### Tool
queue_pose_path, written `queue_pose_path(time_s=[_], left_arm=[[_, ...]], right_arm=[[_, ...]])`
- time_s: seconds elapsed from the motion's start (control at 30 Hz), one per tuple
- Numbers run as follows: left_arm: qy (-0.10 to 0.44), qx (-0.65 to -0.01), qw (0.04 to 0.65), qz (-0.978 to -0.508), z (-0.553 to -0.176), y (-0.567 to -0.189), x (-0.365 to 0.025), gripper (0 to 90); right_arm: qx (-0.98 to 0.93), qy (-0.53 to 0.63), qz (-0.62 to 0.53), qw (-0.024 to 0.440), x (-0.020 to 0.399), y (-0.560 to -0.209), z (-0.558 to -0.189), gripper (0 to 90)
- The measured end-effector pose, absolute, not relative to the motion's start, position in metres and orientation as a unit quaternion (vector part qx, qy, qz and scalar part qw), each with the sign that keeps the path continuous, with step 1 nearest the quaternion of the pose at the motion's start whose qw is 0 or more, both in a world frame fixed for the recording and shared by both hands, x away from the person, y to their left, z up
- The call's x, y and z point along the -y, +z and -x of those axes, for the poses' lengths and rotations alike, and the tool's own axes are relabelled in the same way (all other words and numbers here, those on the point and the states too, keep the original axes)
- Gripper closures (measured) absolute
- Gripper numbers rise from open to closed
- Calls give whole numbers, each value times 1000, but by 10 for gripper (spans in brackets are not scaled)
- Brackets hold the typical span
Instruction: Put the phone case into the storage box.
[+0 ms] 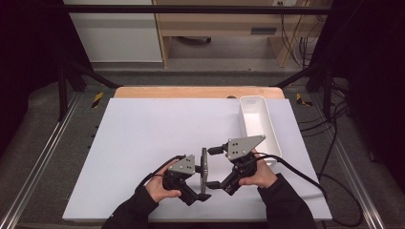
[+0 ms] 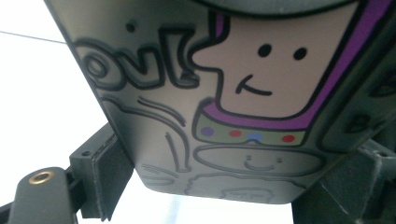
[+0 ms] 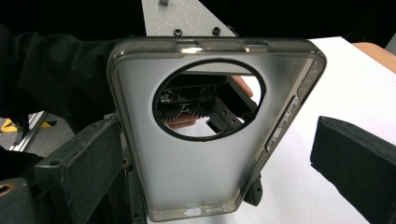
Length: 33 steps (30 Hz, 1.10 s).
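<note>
Left gripper: nearest the person, jaws clamped on the phone case's side edges, holding it upright on edge above the white table.
Right gripper: jaws spread wide around the case, pads clear of it.
Case: printed cartoon back faces the left gripper, hollow inside faces the right.
White bin: farther back, right, well apart.

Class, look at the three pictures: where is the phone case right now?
In the high view the phone case stands on edge between the left gripper and right gripper, above the near middle of the white mat, left of the white tray.
</note>
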<state>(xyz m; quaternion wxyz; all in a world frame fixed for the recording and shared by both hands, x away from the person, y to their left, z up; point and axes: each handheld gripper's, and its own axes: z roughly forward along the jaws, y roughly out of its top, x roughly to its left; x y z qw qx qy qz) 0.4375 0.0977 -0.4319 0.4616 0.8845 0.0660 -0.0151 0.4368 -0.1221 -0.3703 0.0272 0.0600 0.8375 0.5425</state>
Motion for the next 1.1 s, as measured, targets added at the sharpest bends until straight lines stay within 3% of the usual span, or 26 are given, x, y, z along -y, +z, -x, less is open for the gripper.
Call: queue_pose_path(time_s=[1.1], left_arm=[[-27,-42,446,-894,-434,-435,-93,116]], right_arm=[[-837,546,-30,-4,118,-377,-437,109]])
